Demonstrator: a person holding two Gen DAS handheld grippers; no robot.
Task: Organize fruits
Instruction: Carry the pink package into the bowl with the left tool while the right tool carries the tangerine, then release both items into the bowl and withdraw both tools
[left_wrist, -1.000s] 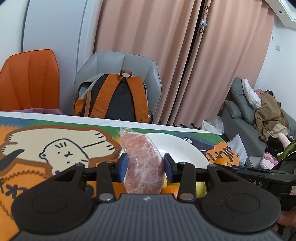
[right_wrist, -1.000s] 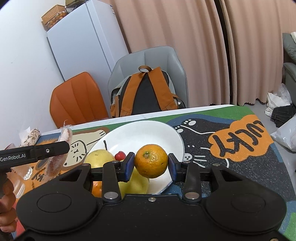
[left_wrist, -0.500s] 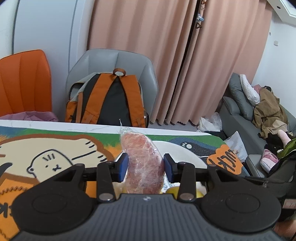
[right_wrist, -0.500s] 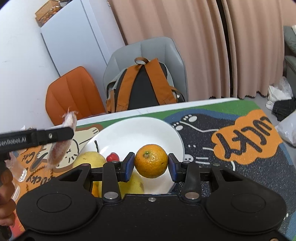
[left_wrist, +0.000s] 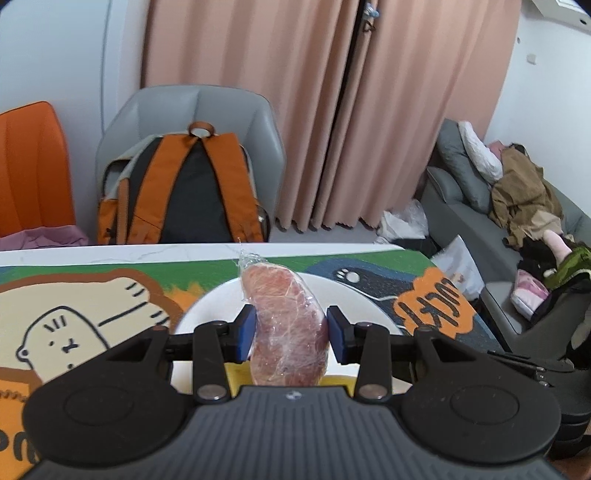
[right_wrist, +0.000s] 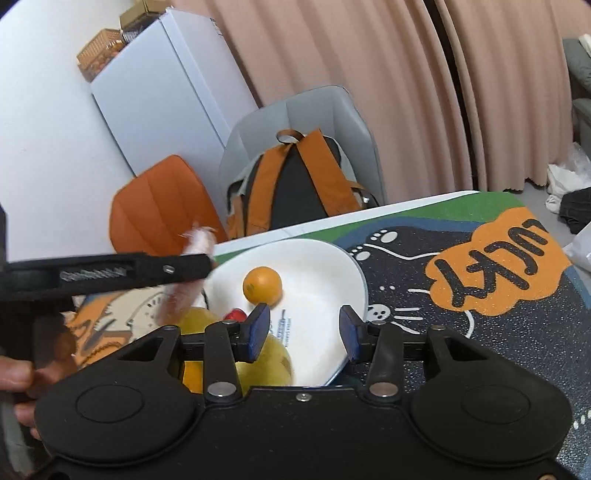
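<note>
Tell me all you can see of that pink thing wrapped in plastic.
The pink wrapped piece looks like a fleshy, fibrous wedge sealed in clear cling film, twisted to a tuft at its far end. It points away lengthwise, pinched between the blue pads of the left tool, held above the white plate.

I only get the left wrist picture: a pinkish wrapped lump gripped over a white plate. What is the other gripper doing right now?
Observer: The right gripper is open and holds nothing; it hovers over the near part of the plate.
Operator: Will my wrapped lump have company on that plate?
Observer: Yes, an orange lies alone on the white surface.
Operator: Any other fruit that I miss?
Observer: A small red fruit sits at the plate's left edge, beside a yellow fruit.
</note>
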